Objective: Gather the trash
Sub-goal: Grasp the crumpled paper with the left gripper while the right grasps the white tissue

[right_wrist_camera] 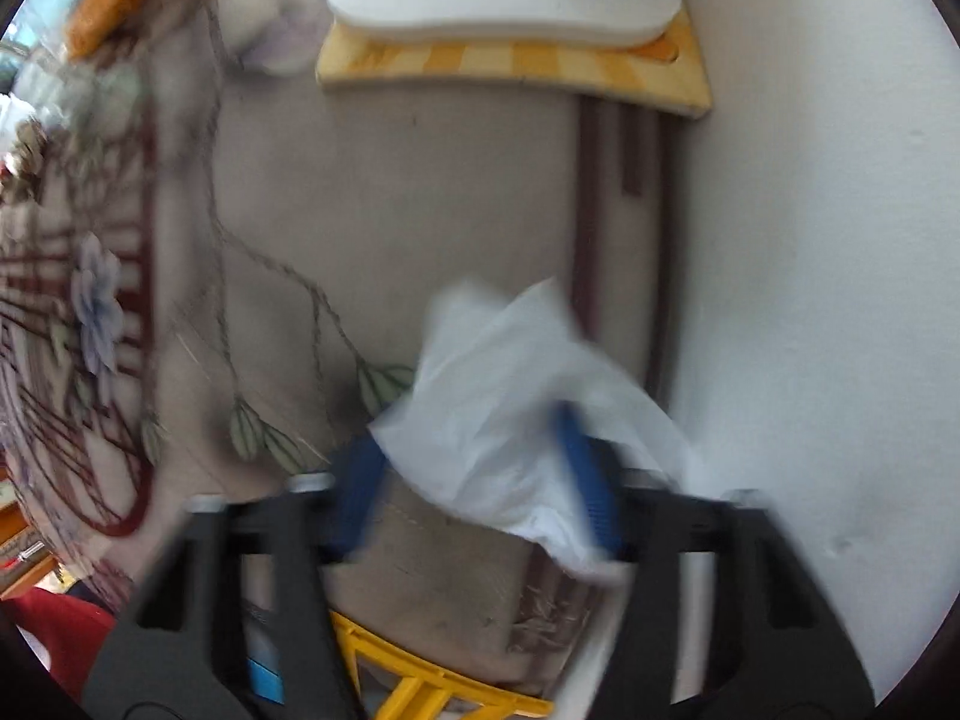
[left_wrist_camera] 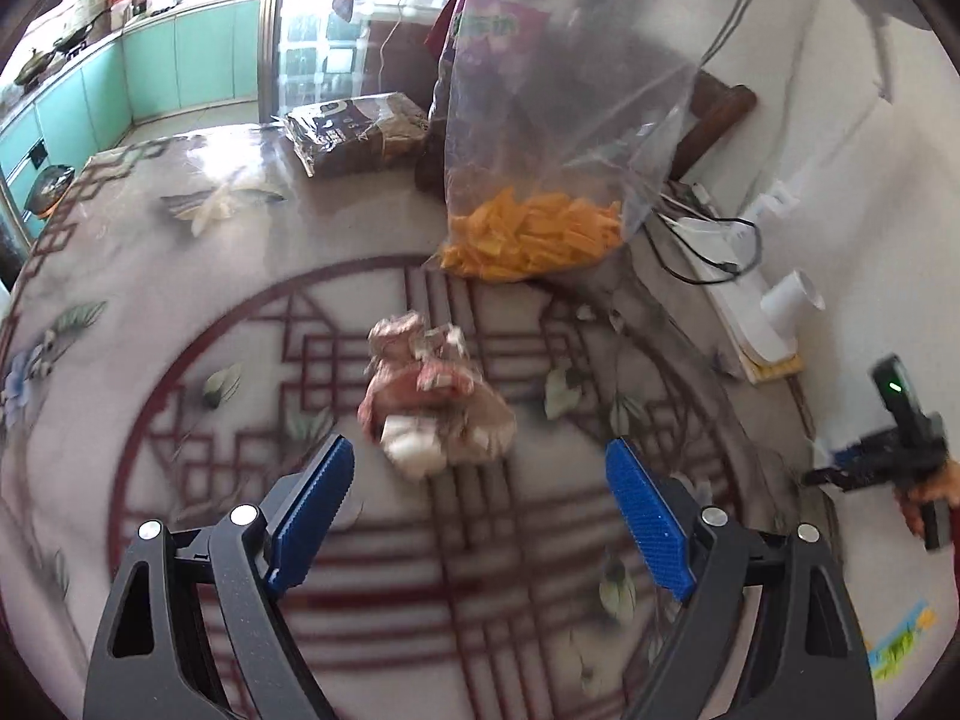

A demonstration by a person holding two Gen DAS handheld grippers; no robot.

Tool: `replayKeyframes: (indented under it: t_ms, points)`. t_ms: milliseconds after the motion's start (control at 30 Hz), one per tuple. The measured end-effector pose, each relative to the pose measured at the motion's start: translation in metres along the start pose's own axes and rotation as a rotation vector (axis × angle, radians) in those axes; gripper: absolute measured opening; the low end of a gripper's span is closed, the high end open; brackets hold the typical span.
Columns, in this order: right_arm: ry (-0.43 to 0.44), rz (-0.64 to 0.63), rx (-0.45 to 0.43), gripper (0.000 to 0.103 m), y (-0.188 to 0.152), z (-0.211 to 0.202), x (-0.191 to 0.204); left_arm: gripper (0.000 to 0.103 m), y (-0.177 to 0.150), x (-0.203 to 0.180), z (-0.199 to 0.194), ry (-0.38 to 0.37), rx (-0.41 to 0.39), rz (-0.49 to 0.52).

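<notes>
A: Looking along the left gripper [left_wrist_camera: 480, 504], I see its blue fingers [left_wrist_camera: 312, 504] spread wide with nothing between them, hovering over the patterned bench [left_wrist_camera: 150, 324].

B: And just past them?

A: A crumpled wrapper [left_wrist_camera: 435, 396], pinkish brown with a white bit at its near end, lies on the bench beyond the fingertips. It is a lump; if it has a long axis, it runs roughly from near to far, but blur makes that uncertain.

B: Farther back?

A: A clear plastic bag [left_wrist_camera: 558, 90] stands tall, its bottom filled with orange snack pieces [left_wrist_camera: 534, 234]. Behind it sits a dark packet [left_wrist_camera: 354, 132] near the far edge.

B: What about the right gripper [right_wrist_camera: 474, 480]?

A: Its view points down at the bench edge by a white wall [right_wrist_camera: 810, 300]. A white tissue [right_wrist_camera: 516, 414] sits between its blue fingers, draped over the right-hand one. The frame shows the fingers apart and blurred, so I cannot tell whether they pinch it. The tissue's point aims up and away from the gripper.

B: Beyond that?

A: A white appliance base [right_wrist_camera: 504, 0] rests on a yellow striped mat [right_wrist_camera: 510, 66].
</notes>
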State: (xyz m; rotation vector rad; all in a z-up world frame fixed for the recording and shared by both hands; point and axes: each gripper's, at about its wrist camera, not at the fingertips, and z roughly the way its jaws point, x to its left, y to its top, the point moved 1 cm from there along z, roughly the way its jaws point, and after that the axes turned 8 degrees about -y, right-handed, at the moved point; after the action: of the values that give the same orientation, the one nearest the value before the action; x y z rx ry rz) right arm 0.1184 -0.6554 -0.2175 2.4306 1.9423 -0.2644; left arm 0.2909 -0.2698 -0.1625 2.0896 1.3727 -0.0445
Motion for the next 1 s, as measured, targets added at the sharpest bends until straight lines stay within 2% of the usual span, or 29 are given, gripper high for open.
replayKeyframes:
  t_ms: [33,100,167,233,267,333,467,600,700,833,1000]
  points:
    - [0.04,0.009,-0.001,0.003,-0.002,-0.002,-0.002,0.082,0.006,0.002,0.011,0.012,0.006,-0.016]
    - [0.059,-0.001,-0.025,0.003,-0.008,-0.008,0.002,0.082,0.014,0.007,0.026,0.024,0.014,-0.053]
    - [0.068,-0.013,-0.054,0.003,-0.013,-0.016,0.009,0.077,0.017,0.015,0.041,0.029,0.036,-0.102]
    - [0.096,-0.021,-0.098,0.003,-0.02,-0.03,0.019,0.056,0.018,0.019,0.05,0.031,0.06,-0.127]
    - [0.107,-0.027,-0.122,0.003,-0.023,-0.037,0.024,0.055,0.018,0.019,0.05,0.023,0.059,-0.132]
    - [0.124,-0.041,-0.17,0.003,-0.03,-0.056,0.036,0.038,0.018,0.018,0.041,0.033,0.03,-0.126]
    - [0.147,-0.045,-0.26,0.003,-0.038,-0.098,0.054,0.035,0.017,0.02,0.01,0.017,-0.025,-0.128]
    - [0.156,-0.027,-0.384,0.003,-0.043,-0.155,0.077,0.034,0.004,0.006,-0.043,0.002,-0.09,-0.043]
    - [0.182,0.005,-0.517,0.003,-0.064,-0.196,0.103,0.034,-0.019,-0.004,-0.09,-0.008,-0.128,0.02]
    - [0.189,0.041,-0.618,0.003,-0.081,-0.206,0.16,0.034,-0.053,0.002,-0.136,0.019,-0.118,0.027]
    - [0.238,0.051,-0.65,0.003,-0.108,-0.211,0.229,0.034,-0.087,0.023,-0.184,0.076,-0.139,0.006]
